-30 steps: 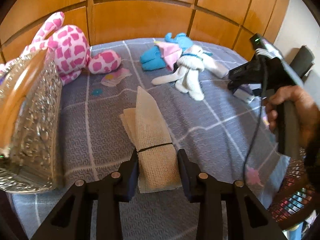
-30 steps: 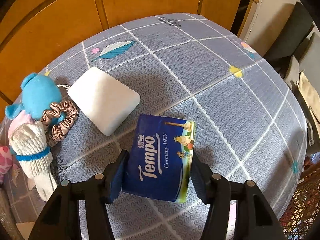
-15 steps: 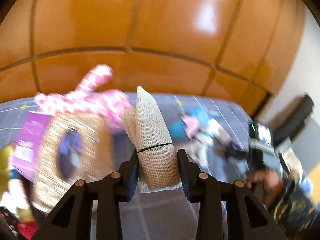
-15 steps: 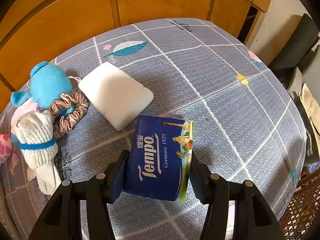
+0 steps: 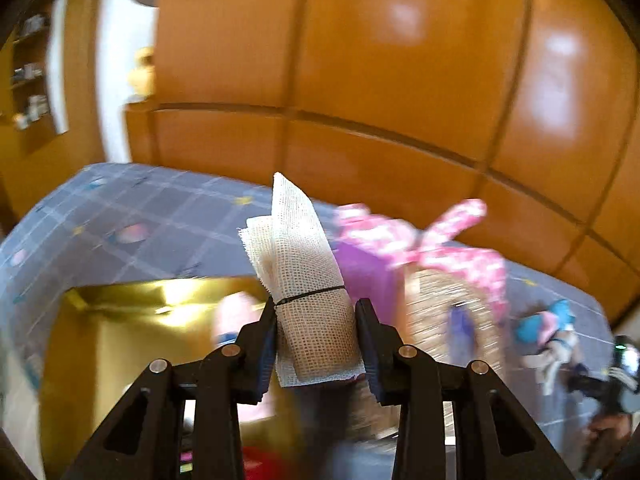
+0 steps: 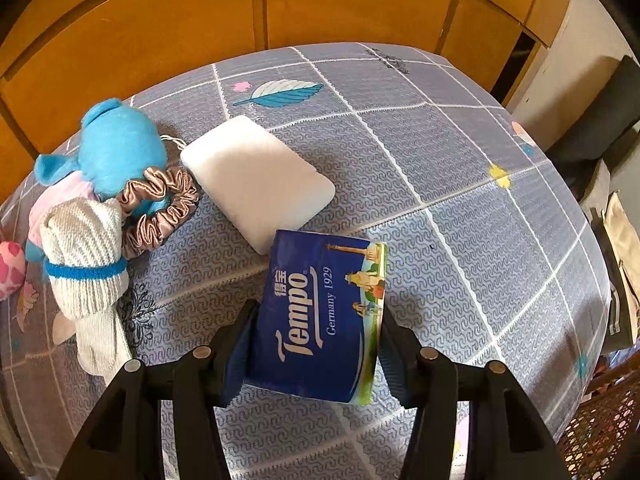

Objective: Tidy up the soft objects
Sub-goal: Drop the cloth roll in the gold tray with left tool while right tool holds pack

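Swung away from the bedspread since the earlier frame, the left gripper (image 5: 316, 340) is now seen over a gold box (image 5: 132, 332) at lower left, its pads clamped on the gauze roll (image 5: 308, 292) at centre. Tempo tissue pack (image 6: 320, 316) is pinched by the right gripper (image 6: 318, 344), lower centre, above the bedspread (image 6: 460, 184); white sponge (image 6: 256, 180) lies just beyond.

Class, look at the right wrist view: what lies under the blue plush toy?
A satin scrunchie and a white sock bundle lie partly beneath the blue plush toy. Whatever else the toy covers is hidden.
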A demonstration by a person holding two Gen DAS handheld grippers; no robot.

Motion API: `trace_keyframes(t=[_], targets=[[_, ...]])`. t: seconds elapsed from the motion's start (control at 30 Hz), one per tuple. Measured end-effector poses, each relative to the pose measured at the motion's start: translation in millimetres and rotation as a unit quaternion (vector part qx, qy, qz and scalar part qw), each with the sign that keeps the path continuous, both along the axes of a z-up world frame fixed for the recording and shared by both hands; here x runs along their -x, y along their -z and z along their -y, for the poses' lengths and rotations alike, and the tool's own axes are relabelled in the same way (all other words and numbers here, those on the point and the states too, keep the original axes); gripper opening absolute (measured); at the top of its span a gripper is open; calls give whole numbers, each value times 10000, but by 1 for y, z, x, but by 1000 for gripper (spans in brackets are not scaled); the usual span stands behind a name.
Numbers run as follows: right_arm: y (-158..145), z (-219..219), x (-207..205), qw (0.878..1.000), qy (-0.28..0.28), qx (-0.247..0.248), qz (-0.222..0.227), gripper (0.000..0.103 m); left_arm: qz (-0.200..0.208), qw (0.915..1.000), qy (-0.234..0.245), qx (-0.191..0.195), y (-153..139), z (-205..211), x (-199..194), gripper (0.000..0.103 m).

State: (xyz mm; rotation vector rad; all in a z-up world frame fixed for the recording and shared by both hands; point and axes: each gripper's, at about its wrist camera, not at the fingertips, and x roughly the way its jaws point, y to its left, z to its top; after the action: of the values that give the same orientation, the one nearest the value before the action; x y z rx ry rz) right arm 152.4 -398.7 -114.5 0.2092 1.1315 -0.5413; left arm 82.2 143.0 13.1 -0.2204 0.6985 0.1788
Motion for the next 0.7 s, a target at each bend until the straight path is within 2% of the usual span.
trace_keyframes(t=[0.17,0.33,0.63,0.7], targets=[[0,-8,1,9998,-107,183,-28,56,-230,9979,-599,-49,29,-41,26,38],[-1,-16,1,9989,-230,398,-58,56,-419,9950,-904,-107,50,-64,40,38],[-2,-20,1,9976,-335,607,-75,56,-431,9912,-1246,-93,56,-85,63,40],[-2,-22,3,9975,-334,621,-75,56,-429,9910,-1269,-62,56,-87,66,48]])
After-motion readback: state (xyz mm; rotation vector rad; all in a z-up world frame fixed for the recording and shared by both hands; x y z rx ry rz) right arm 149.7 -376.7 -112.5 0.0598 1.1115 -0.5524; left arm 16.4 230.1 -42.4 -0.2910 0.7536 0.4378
